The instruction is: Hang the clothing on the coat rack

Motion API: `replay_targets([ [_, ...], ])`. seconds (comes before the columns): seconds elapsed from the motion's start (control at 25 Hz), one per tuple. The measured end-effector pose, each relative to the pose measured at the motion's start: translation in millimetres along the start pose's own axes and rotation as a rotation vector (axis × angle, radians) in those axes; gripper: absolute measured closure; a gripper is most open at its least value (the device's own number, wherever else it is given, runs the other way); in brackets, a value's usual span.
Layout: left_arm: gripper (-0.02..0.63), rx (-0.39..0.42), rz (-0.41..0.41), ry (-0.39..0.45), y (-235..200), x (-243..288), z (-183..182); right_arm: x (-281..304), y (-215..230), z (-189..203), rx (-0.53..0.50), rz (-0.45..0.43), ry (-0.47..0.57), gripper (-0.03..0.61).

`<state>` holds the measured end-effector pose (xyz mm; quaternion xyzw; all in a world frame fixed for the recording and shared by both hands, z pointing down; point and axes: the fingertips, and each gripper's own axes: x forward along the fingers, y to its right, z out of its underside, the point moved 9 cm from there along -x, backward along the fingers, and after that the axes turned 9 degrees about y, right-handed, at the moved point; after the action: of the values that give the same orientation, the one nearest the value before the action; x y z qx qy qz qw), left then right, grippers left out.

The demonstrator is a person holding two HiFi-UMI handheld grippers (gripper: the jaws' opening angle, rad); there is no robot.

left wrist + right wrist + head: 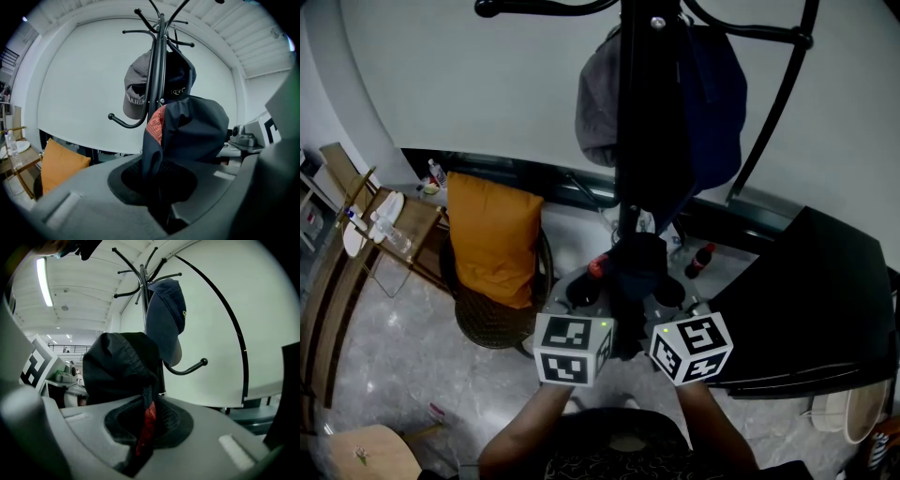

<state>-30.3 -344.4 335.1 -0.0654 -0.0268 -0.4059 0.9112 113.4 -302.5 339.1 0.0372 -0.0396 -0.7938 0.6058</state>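
Garment (pixel 636 267), dark with red mesh lining, sits bunched between my two grippers just in front of the rack pole (pixel 630 122), below the grey cap (pixel 598 103) and navy cap (pixel 717 103). Left gripper (pixel 592 298) and right gripper (pixel 667 302) are each clamped on a fold. For a clean hang, I judge: lift both together, spread the fabric, settle it over the free hook (pixel 187 369), then release.

Two grippers (pixel 161 206) (pixel 140 451), one rack (pixel 630 141), two hung caps (pixel 598 103) (pixel 717 103), one dark garment (pixel 636 272), one orange cushion (pixel 494 234), one chair (pixel 487 323).
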Motion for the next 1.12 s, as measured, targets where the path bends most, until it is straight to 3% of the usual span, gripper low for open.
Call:
replay_targets([
  [1.12,0.583,-0.012,-0.01,-0.044,-8,11,18,10,6,21,0.014,-0.001,-0.05,0.552],
])
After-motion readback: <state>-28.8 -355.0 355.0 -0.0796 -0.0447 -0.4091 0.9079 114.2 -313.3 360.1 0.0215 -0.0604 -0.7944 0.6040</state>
